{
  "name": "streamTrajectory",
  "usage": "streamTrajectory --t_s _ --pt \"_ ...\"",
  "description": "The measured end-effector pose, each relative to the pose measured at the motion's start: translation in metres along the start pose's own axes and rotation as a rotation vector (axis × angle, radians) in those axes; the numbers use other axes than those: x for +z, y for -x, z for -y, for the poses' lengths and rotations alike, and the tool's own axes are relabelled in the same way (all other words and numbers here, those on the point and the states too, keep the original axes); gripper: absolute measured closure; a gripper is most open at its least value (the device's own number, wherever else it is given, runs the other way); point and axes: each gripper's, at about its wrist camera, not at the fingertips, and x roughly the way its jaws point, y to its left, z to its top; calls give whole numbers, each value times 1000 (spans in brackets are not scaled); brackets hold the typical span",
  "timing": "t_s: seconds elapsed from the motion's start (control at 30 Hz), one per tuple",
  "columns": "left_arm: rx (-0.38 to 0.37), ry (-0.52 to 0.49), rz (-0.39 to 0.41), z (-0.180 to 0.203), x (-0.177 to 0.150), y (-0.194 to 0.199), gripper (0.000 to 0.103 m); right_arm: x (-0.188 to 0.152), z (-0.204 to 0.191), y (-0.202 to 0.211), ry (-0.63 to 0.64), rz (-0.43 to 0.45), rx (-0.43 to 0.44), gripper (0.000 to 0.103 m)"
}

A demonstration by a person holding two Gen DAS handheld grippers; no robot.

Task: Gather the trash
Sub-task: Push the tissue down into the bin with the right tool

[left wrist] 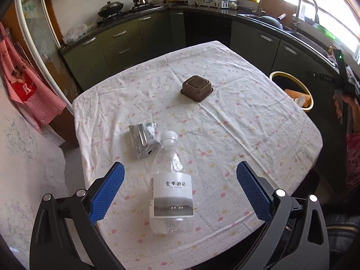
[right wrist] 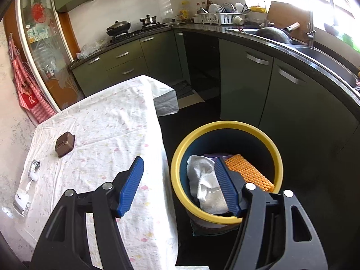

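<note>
My left gripper (left wrist: 180, 189) gapes wide around the clear bottle (left wrist: 170, 186) at lower centre, pads not touching. Only my right gripper (right wrist: 180, 184), open and empty, sees inside the yellow-rimmed bin (right wrist: 279, 157): white cloth (right wrist: 202, 180), orange mat (right wrist: 247, 171).

Black hand-held gripper (left wrist: 180, 186) — blue ribbed pads (left wrist: 108, 191)

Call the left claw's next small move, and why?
Probably lower the left claw a bit further and close on the plastic bottle: its pads stand open either side of the bottle, not touching. The right claw is empty over the bin.
</note>
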Motion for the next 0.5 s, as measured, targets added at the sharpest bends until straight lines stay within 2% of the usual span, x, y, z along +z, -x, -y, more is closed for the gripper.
streamTrajectory --t_s 0.07,0.17,0.27,0.4,0.5 --pt "31 -17 -27 7 -16 -6 5 1 -9 -2 17 -3 20 41" --pt "17 -15 -102 11 -27 -20 5 6 -25 -5 49 -7 38 41" --pt "-35 12 -215 5 -25 -38 5 9 -34 -6 75 -6 58 41" --pt "-146 65 -388 -6 -12 -62 5 7 -46 -6 100 -15 75 41" --pt "-184 71 -508 -5 -11 -78 5 2 -49 -4 106 -22 83 41"
